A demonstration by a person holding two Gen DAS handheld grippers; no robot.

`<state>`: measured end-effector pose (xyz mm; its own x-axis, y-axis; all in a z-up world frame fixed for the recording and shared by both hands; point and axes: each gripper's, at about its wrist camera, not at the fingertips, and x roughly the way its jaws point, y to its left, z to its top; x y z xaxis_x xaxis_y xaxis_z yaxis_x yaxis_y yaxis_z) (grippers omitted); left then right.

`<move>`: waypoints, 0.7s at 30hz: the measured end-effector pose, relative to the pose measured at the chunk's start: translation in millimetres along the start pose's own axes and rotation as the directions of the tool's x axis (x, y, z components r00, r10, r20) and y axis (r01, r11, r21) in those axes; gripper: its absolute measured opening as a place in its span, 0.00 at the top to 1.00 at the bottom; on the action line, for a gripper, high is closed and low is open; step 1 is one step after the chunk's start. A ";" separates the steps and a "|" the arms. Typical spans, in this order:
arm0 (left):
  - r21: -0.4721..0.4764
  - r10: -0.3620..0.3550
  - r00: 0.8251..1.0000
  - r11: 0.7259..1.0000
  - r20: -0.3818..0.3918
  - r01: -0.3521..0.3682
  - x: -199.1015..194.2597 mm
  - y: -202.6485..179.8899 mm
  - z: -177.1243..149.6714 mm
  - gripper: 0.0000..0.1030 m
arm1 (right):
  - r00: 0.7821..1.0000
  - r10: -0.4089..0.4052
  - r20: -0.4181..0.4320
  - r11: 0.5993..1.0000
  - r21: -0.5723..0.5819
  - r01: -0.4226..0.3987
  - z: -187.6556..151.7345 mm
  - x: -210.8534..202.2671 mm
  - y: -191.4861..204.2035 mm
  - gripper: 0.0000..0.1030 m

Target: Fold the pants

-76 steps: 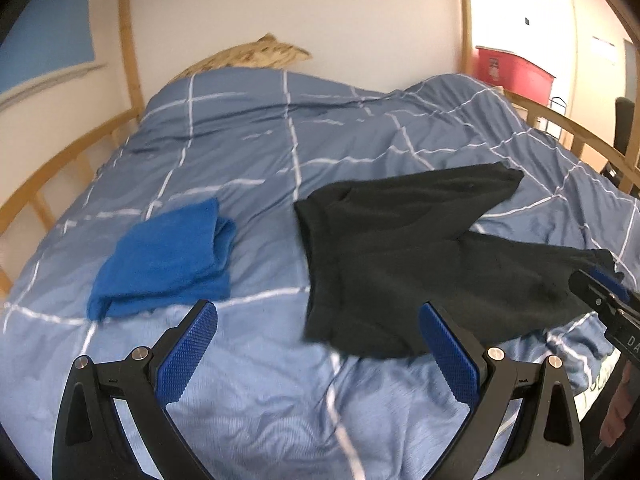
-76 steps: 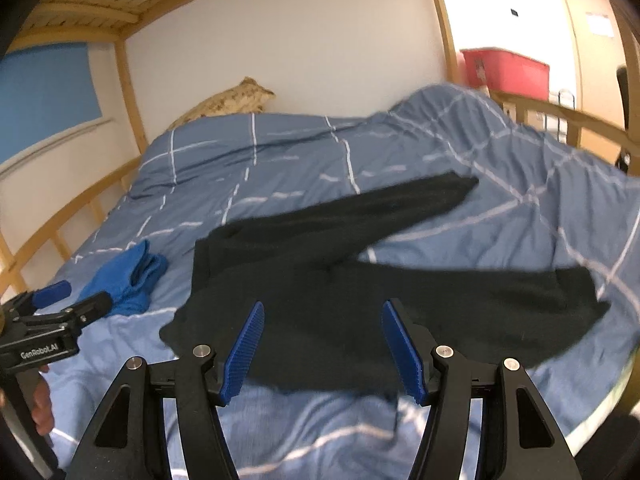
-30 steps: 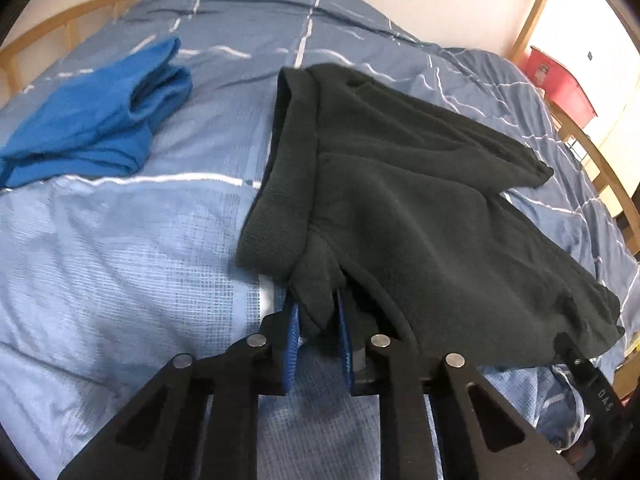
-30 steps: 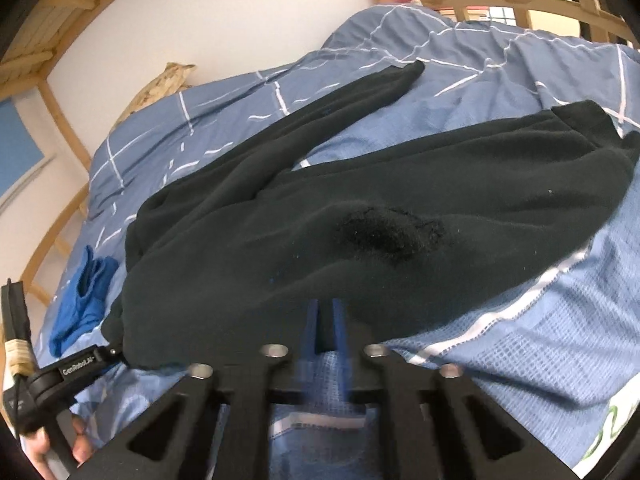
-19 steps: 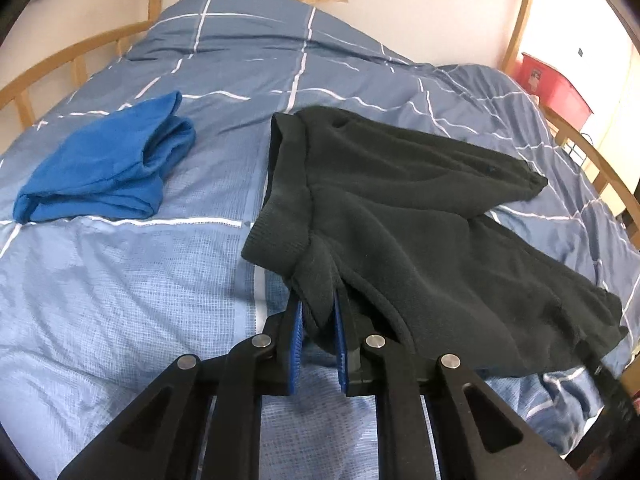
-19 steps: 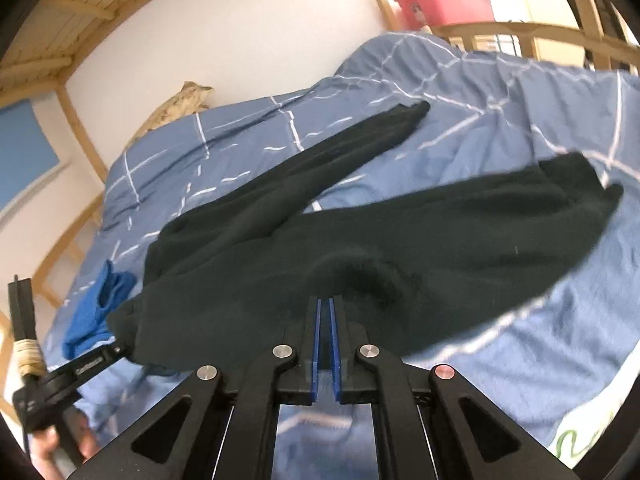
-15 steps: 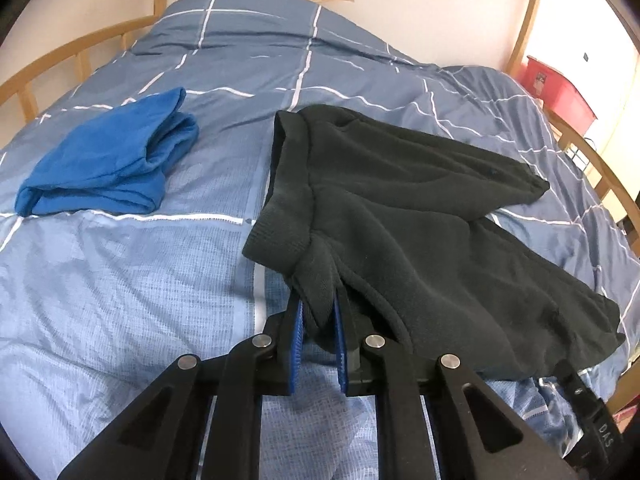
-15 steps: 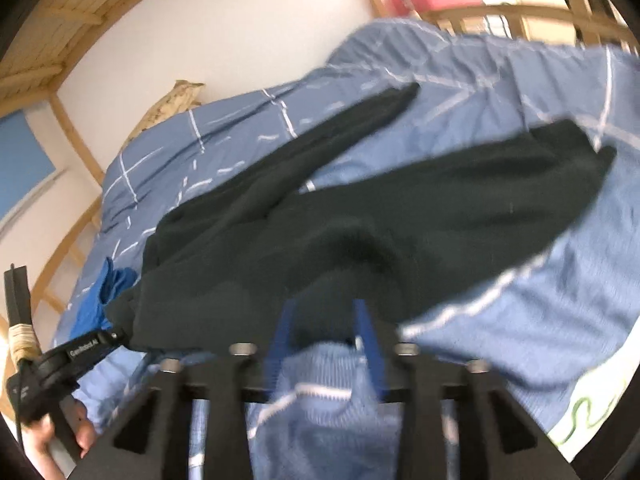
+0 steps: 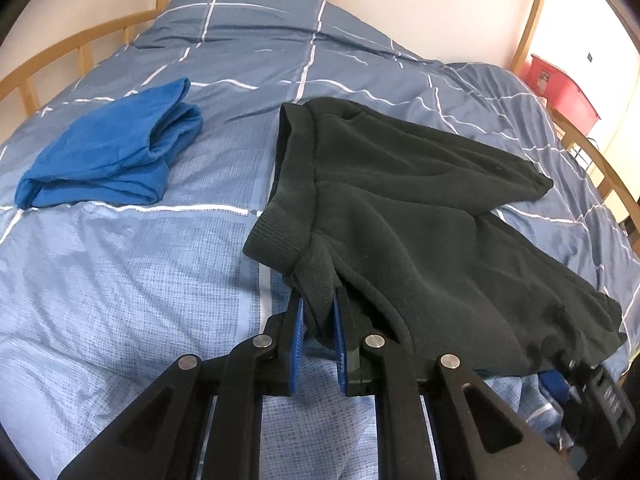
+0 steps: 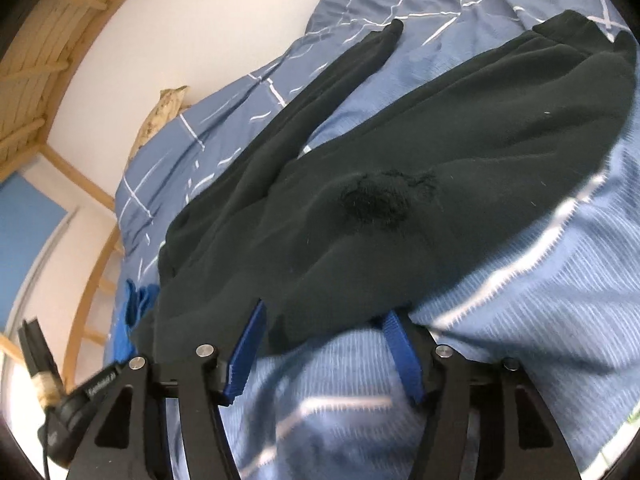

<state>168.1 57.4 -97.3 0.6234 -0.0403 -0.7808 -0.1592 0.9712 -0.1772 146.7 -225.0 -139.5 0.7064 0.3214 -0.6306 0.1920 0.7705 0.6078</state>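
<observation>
We hold the black pants (image 9: 420, 216), spread legs apart on the bed (image 9: 120, 280), by one waistband corner clamped in the left gripper (image 9: 318, 332), while the right gripper (image 10: 324, 344) stands with jaws wide apart at the near leg's edge, holding nothing. We judge that lifting from this single pinch could bunch or drag the thick, limp fleece, since its weight hangs unsupported.

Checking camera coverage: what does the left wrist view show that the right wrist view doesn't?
Left only: the left gripper shut on the waistband, and a red bin. Right only: the right gripper open at the pants' near edge, and a rough patch. Both: black pants, blue cloth, blue duvet.
</observation>
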 end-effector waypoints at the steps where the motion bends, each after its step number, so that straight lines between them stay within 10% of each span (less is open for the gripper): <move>1: 0.002 0.001 1.000 1.000 0.001 -0.001 -0.1 0.0 -0.1 0.86 | 1.000 0.003 0.008 1.000 0.001 -0.003 3.1 0.1 0.9 0.41; 6: 0.001 -0.005 1.000 1.000 0.008 0.005 -1.9 0.8 -1.1 0.87 | 0.998 -0.038 0.057 0.992 -0.115 0.044 12.7 -8.1 14.6 0.82; 21: -0.049 -0.077 0.992 0.995 0.096 0.082 -33.1 -10.0 51.3 0.88 | 0.979 0.055 0.195 0.971 -0.237 -0.007 84.9 -24.7 70.2 0.90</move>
<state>188.3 61.0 -38.9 0.7041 -0.0925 -0.7040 -0.1447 0.9520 -0.2698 200.6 -225.6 -40.2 0.8352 0.2494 -0.4901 0.0202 0.8767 0.4805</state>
